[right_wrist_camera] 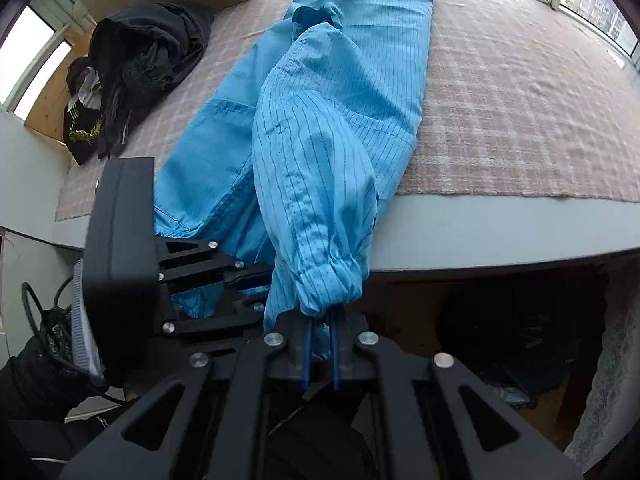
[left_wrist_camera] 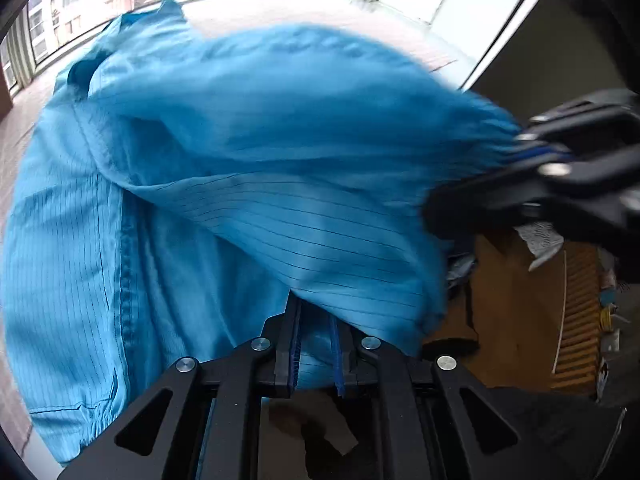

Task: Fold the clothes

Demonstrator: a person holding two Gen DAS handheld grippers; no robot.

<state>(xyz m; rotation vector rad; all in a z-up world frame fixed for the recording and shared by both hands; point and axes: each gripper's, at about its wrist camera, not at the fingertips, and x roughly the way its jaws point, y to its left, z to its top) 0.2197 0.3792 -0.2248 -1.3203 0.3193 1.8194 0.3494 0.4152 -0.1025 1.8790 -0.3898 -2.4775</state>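
**A:** Looking at both wrist views, you've got the blue pinstriped garment [right_wrist_camera: 340, 92] lying lengthwise on the checked mat [right_wrist_camera: 520, 100], collar end by the windows, near end hanging off the table edge [right_wrist_camera: 500, 232]. Right gripper [right_wrist_camera: 320, 354] is pinched on the gathered sleeve cuff [right_wrist_camera: 328, 284], lifted just past the edge. Left gripper [left_wrist_camera: 316, 354] is clamped on fabric too, looks like the hem/lower edge, tho can't tell exactly which bit.

**B:** So which step, imo?

**A:** Prob mid-fold w/ the sleeve: it's up in the air and draped over the body, not laid flat. Could be you're bringing it across, could be you're shaking it out to straighten, pics don't settle it.

**B:** What does the next move need?

**A:** Keep both grips firm, cloth's thin and slippery-looking, so it'll sag and bunch. Whichever way you go, keep it taut btw the two claws and lay it smooth. Also mind the dark clothes pile [right_wrist_camera: 132, 68] at far left, well apart but don't drag into it.
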